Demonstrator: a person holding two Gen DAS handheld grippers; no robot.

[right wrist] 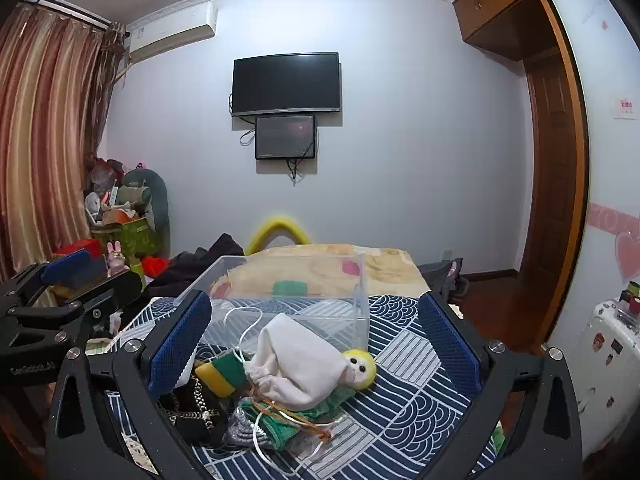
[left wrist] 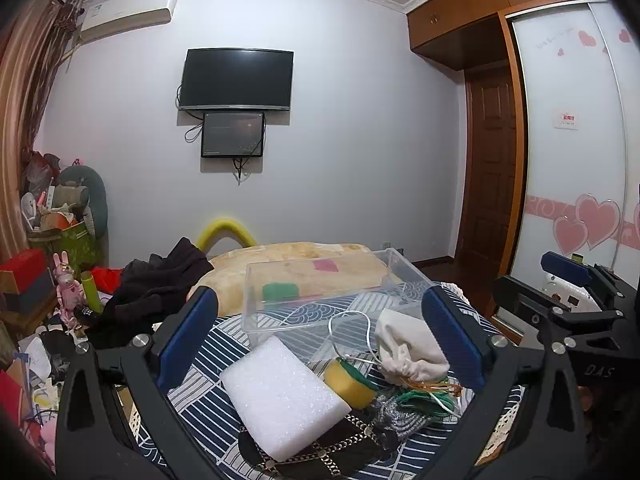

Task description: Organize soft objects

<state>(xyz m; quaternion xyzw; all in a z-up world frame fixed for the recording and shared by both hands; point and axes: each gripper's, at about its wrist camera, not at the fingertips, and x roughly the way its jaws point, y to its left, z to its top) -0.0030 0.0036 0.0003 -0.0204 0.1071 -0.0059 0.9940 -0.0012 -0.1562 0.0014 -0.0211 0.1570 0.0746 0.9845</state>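
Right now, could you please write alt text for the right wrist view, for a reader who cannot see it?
The open right gripper hovers over a white pouch on a patterned cloth, beside a yellow sponge and a small doll head. Behind them stands a clear box; the left gripper shows at the left edge.

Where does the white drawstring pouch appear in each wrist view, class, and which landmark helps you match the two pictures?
Left wrist: white drawstring pouch lies right of centre, beside the right finger.
Right wrist: the pouch lies at centre, between the fingers.
Shared landmark: the clear plastic box just behind it.
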